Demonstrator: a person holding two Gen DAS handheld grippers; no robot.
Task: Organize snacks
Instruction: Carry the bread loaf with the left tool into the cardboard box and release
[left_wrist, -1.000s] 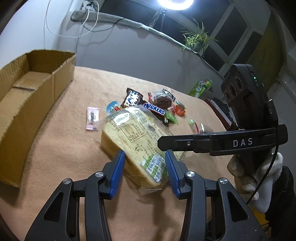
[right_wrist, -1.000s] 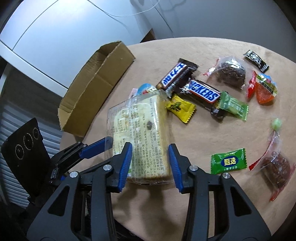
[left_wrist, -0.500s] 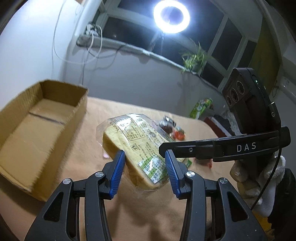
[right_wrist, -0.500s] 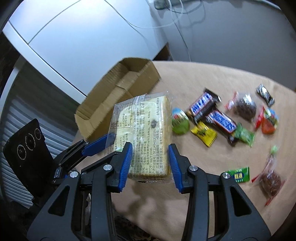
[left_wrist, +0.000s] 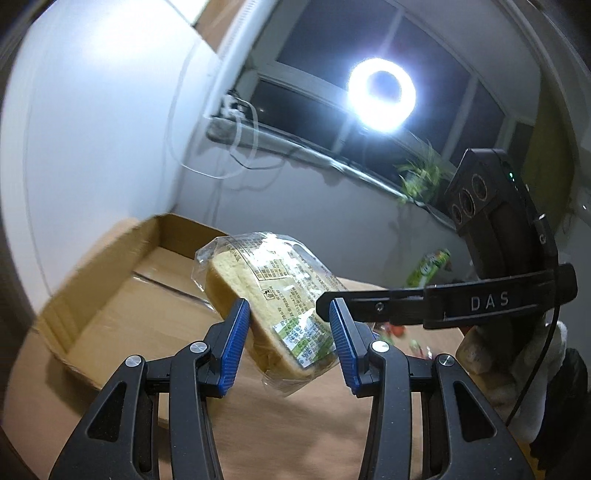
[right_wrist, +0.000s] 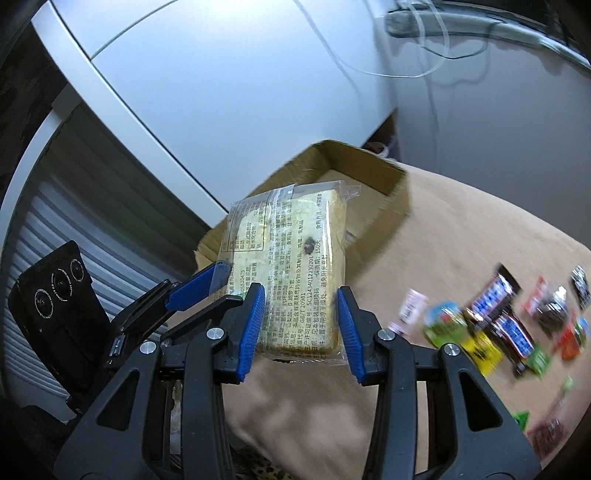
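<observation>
**Bread pack up off the table**

I have both tongs clamped on the wrapped bread pack (left_wrist: 273, 295): left tongs (left_wrist: 288, 325) and right tongs (right_wrist: 301, 325) grip it together, airborne just beside the open cardboard box (left_wrist: 122, 295), loose snacks (right_wrist: 495, 328) lying on the table (right_wrist: 480, 236)

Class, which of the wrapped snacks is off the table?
The clear-wrapped bread: both grippers hold it up near the cardboard box, while the sweets lie on the cloth.

Left claw (left_wrist: 288, 328) and right claw (right_wrist: 301, 325) both clamp one package from adjacent sides, raised and angled downward; a gloved hand (left_wrist: 517, 376) grips the right claw's handle.
</observation>
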